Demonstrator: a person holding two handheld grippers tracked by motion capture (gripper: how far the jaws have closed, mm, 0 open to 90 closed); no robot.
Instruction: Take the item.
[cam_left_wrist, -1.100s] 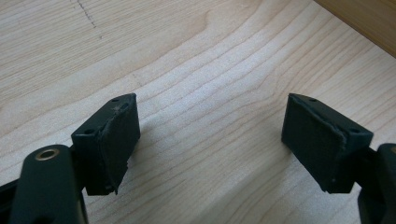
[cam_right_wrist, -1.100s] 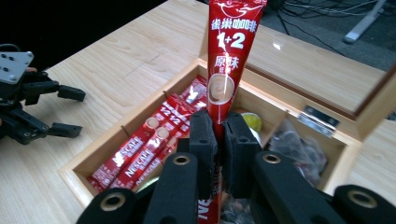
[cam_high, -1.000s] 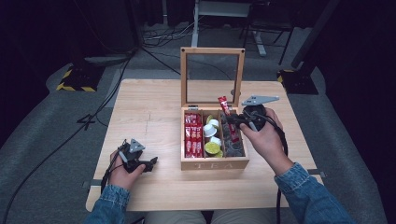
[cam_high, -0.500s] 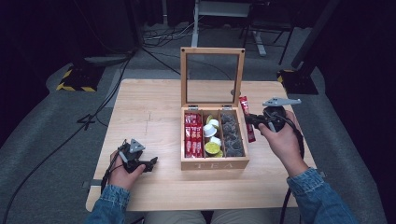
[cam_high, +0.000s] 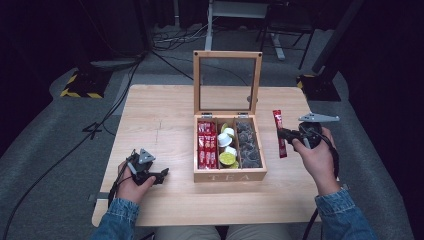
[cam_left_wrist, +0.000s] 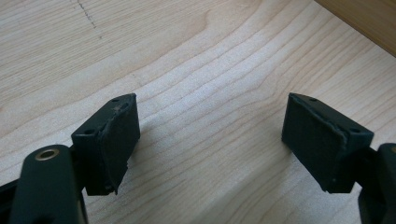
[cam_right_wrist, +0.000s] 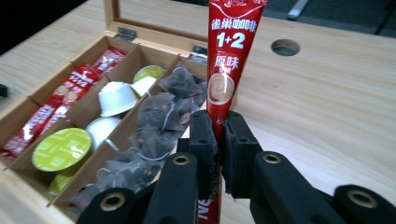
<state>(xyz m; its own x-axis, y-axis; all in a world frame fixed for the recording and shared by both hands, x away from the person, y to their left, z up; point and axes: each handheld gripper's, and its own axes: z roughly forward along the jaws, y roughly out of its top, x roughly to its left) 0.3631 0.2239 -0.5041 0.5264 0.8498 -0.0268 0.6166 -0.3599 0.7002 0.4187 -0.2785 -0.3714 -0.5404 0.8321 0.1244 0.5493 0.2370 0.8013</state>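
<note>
Black foam-padded fingers (cam_right_wrist: 204, 135) of the right gripper (cam_right_wrist: 215, 140) pinch a glossy red coffee stick (cam_right_wrist: 226, 70), held right of the open wooden tea box (cam_high: 228, 176). The left gripper (cam_left_wrist: 210, 140) rests wide apart, holding nothing, over the pale grained table (cam_left_wrist: 210, 70).

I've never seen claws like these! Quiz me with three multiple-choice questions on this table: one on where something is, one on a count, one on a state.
1. Where is the red coffee stick?
A. right of the tea box
B. in the box
C. on the floor

2. How many compartments does the box have?
A. two
B. three
C. five

3. How is the left claw?
A. shut on a capsule
B. shut, empty
C. open, empty

Answers: 1 A, the right claw holds it beside the box; 2 B, two dividers show; 3 C, bare table lies between its jaws.
</note>
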